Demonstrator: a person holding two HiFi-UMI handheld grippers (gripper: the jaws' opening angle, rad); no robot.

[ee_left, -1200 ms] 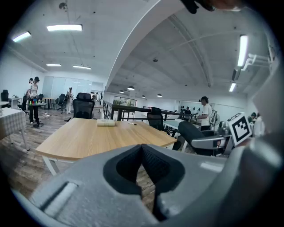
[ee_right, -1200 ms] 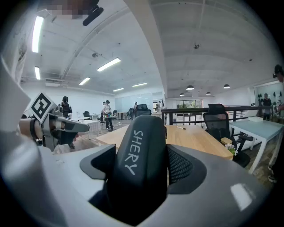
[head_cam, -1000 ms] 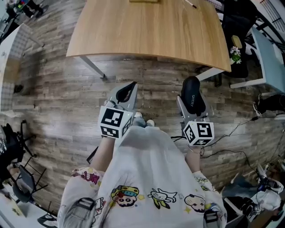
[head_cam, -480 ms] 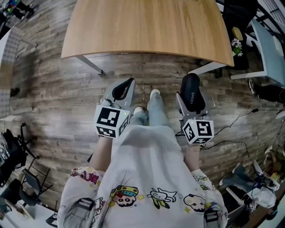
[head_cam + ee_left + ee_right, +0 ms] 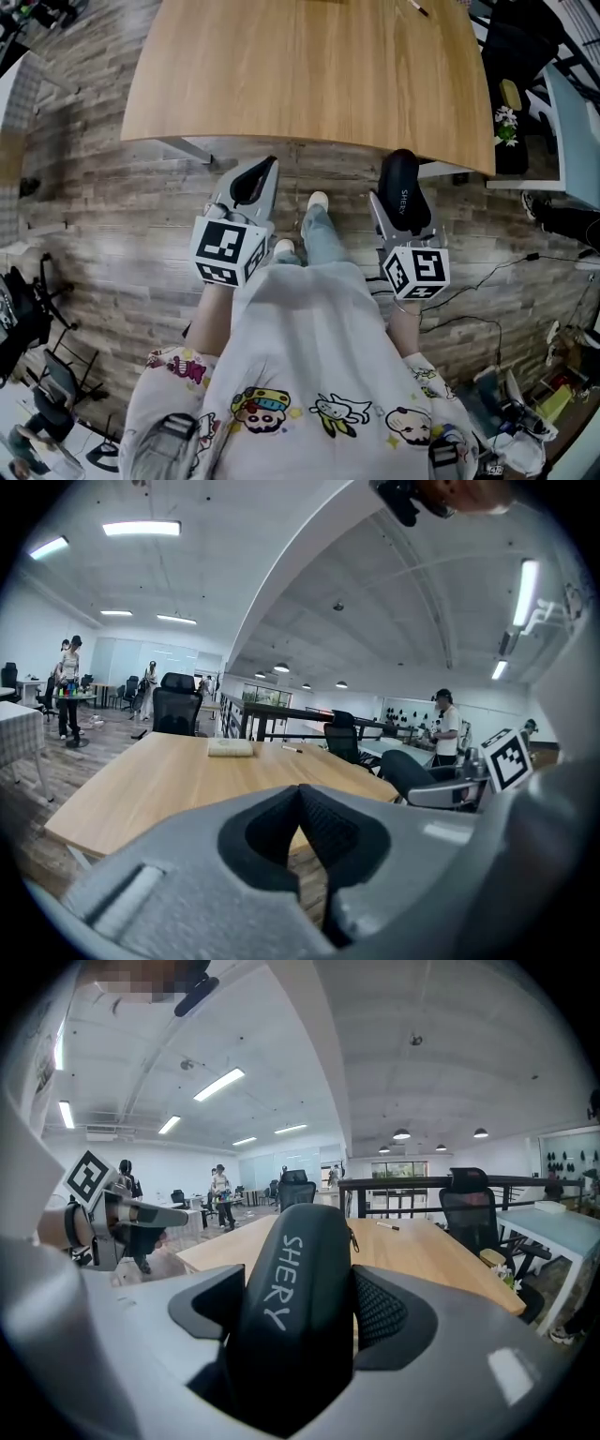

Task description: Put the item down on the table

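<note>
Wooden table ahead; right gripper fingers clamp black case; left gripper fingers closed, empty.

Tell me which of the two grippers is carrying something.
The right gripper: its fingers clamp a black case lettered SHERY. The left gripper has its fingers meeting at the tips with nothing between them.

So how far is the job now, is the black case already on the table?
Not yet. Done: the right hand-held gripper has the black case clamped between its jaws. In hand: the case is held up by the near edge of the wooden table, not resting on it. Left to do: bring it over the tabletop, set it down, open the jaws. The left hand-held gripper is shut and empty.
</note>
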